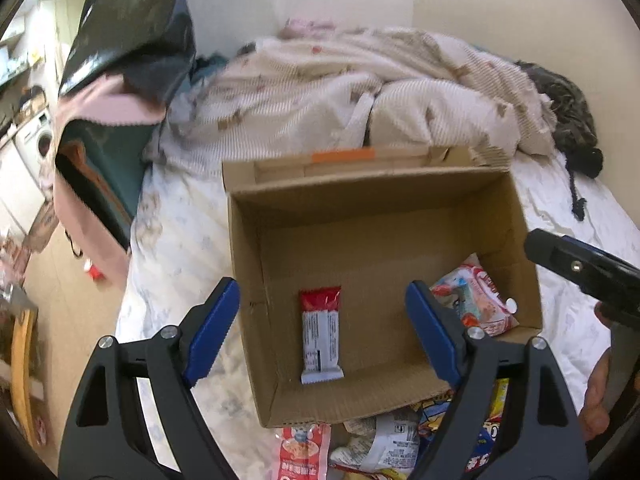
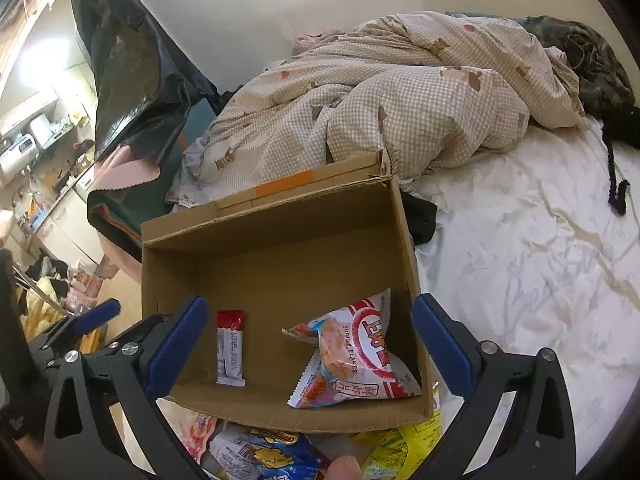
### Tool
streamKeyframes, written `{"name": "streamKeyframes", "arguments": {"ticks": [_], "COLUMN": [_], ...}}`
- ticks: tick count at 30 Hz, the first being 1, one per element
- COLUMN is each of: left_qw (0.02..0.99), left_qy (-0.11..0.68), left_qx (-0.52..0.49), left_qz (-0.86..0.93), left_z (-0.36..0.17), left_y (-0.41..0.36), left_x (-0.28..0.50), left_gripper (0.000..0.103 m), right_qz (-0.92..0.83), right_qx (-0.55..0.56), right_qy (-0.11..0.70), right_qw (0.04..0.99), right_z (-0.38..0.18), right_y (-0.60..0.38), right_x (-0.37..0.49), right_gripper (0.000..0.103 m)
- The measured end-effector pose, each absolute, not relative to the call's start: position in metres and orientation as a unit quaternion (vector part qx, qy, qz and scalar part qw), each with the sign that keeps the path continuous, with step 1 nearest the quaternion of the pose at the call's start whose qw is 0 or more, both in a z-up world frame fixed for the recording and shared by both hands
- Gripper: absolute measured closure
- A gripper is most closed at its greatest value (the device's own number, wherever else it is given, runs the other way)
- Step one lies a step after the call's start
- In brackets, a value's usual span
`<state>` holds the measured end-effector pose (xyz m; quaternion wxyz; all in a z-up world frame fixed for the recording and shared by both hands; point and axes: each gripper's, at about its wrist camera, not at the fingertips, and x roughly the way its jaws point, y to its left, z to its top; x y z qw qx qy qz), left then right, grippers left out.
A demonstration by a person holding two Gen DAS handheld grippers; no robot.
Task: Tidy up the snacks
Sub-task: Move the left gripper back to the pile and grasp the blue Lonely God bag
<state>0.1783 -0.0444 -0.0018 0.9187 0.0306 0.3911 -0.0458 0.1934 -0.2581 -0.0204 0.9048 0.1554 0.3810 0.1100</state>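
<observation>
The shrimp flakes bag, lying in the cardboard box, carries the English words "SHRIMP FLAKES" in dark letters beside a red ring that holds large red Chinese characters, too warped to read with certainty. The red-and-white snack bar has fine print on its white back, too small to read. Print on the wrappers heaped before the box is blurred.

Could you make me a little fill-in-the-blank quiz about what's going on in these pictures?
1. The cardboard box sits on a ____.
2. Inside it lie a shrimp flakes bag and a red and white ____.
3. Both the left gripper and the right gripper are ____.
4. More snack packets lie ____ the box.

Answers: bed; bar; open; outside
</observation>
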Motion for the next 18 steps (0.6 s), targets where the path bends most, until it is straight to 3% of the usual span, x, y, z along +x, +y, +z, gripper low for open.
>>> {"name": "streamKeyframes", "arguments": {"ticks": [9, 18], "left_qw": [0.901, 0.909], "left_qy": [0.432, 0.414], "left_qx": [0.012, -0.020], "left_qz": [-0.039, -0.041], "left_z": [-0.002, 0.014], "left_y": [-0.033, -0.015], "left_x": [0.173, 0.146], "left_gripper": [0.020, 0.020], "right_qz": [0.107, 0.127], "right_qx": [0.165, 0.163], "right_qy": [0.371, 0.381], "right_qw": [0.908, 0.901], "right_z": [-0.009, 0.000], "right_y": [-0.263, -0.261], "right_x": [0.172, 0.138], "right_gripper": [0.000, 0.000]}}
